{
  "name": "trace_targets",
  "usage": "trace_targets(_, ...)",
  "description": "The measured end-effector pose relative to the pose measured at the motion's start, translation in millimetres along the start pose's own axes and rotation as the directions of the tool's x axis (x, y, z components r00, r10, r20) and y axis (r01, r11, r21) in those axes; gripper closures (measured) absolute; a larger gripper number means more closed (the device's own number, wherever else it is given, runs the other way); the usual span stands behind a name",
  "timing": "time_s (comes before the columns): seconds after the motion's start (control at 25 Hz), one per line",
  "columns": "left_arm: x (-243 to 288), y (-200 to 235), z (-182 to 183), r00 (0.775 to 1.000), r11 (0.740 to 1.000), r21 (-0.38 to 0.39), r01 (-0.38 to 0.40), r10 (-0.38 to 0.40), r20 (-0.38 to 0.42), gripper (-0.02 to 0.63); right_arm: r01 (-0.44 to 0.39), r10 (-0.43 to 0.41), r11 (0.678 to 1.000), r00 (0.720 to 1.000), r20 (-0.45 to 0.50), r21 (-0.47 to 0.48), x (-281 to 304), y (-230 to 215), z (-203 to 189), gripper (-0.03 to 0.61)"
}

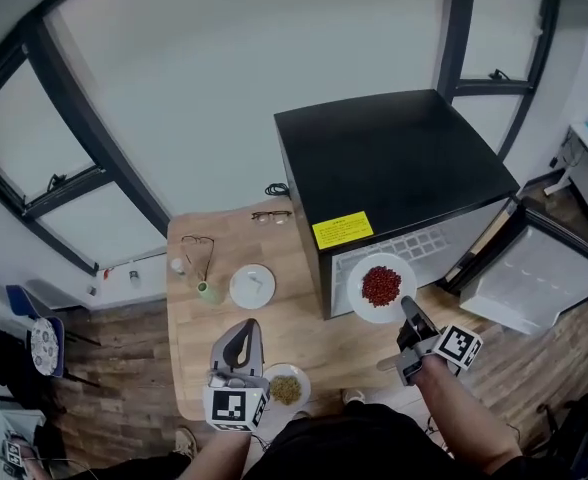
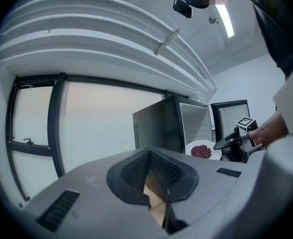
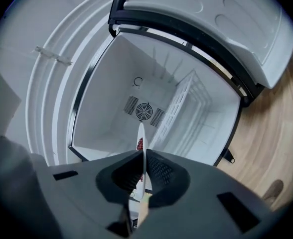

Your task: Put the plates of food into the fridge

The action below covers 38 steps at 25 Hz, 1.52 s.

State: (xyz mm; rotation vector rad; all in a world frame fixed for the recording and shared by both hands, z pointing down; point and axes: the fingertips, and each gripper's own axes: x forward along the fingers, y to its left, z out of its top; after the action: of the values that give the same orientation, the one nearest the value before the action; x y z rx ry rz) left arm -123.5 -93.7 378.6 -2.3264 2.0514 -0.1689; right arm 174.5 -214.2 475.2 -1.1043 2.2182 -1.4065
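My right gripper [image 1: 407, 309] is shut on the rim of a white plate of red beans [image 1: 381, 286] and holds it up in front of the open black fridge [image 1: 394, 168]. In the right gripper view the plate [image 3: 141, 146] shows edge-on between the jaws [image 3: 142, 157], with the fridge's white interior [image 3: 136, 98] straight ahead. A second plate, with greenish food [image 1: 286, 387], lies on the wooden table [image 1: 194, 358] near its front edge. Just left of that plate my left gripper [image 1: 242, 328] is shut and holds nothing [image 2: 147, 154]. The left gripper view shows the red-bean plate [image 2: 202, 151] at the right.
The fridge door [image 1: 539, 273] swings open to the right, over the wooden floor. A white dish [image 1: 252, 286], a small green cup [image 1: 208, 291] and a pair of glasses [image 1: 270, 216] sit on the table left of the fridge. Dark-framed windows stand behind.
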Motion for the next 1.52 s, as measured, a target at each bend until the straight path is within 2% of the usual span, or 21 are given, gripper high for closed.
trace_targets(0.16, 2, 3, -1, 0.999, 1.0, -0.002, -0.028, 0.028, -0.02, 0.611, 0.075, -0.073, 0.996, 0.997, -0.033, 0.041, 12, -8, 3, 0.546)
trace_targets(0.24, 8, 7, 4, 0.999, 0.999, 0.005, -0.042, 0.042, -0.008, 0.611, 0.049, -0.047, 0.998, 0.998, -0.038, 0.047, 28, -3, 10, 0.546)
trace_targets(0.36, 12, 11, 6, 0.998, 0.998, 0.011, -0.058, 0.058, -0.014, 0.611, -0.01, 0.01, 1.0, 0.998, -0.054, -0.004, 49, 3, 16, 0.546)
trace_targets(0.56, 10, 15, -5, 0.995, 0.996, 0.003, -0.087, 0.087, -0.054, 0.611, 0.017, -0.021, 0.999, 0.995, -0.097, -0.045, 65, 4, 14, 0.546)
trace_targets(0.72, 9, 21, -7, 0.992, 0.994, 0.007, -0.111, 0.112, -0.06, 0.611, 0.031, -0.046, 0.992, 0.991, -0.124, -0.122, 85, 10, 22, 0.545)
trace_targets(0.8, 7, 22, -5, 0.991, 0.992, 0.012, -0.124, 0.124, -0.053, 0.611, 0.043, -0.069, 0.981, 0.989, -0.132, -0.191, 95, 14, 26, 0.545)
trace_targets(0.88, 5, 23, -8, 0.989, 0.992, 0.01, -0.129, 0.13, -0.069, 0.611, 0.06, -0.098, 0.963, 0.986, -0.134, -0.264, 104, 18, 30, 0.545)
trace_targets(0.96, 2, 27, -15, 0.983, 0.99, 0.013, -0.139, 0.14, -0.12, 0.611, 0.082, -0.131, 0.943, 0.982, -0.136, -0.322, 112, 20, 34, 0.545)
trace_targets(1.04, -2, 31, -16, 0.978, 0.988, 0.014, -0.155, 0.156, -0.139, 0.611, 0.103, -0.172, 0.914, 0.974, -0.146, -0.392, 119, 18, 35, 0.544)
trace_targets(1.2, -6, 39, -18, 0.97, 0.984, 0.012, -0.18, 0.18, -0.163, 0.611, 0.155, -0.281, 0.806, 0.95, -0.139, -0.571, 133, 11, 41, 0.517)
trace_targets(1.32, -10, 42, -20, 0.973, 0.98, 0.012, -0.197, 0.197, -0.12, 0.611, 0.175, -0.323, 0.758, 0.938, -0.128, -0.628, 141, 9, 45, 0.511)
trace_targets(1.44, -20, 42, -29, 0.965, 0.976, 0.017, -0.219, 0.219, -0.142, 0.611, 0.184, -0.358, 0.713, 0.925, -0.126, -0.677, 146, 0, 48, 0.509)
trace_targets(1.52, -24, 42, -31, 0.96, 0.972, 0.014, -0.233, 0.233, -0.157, 0.611, 0.197, -0.377, 0.699, 0.919, -0.119, -0.687, 149, -8, 52, 0.509)
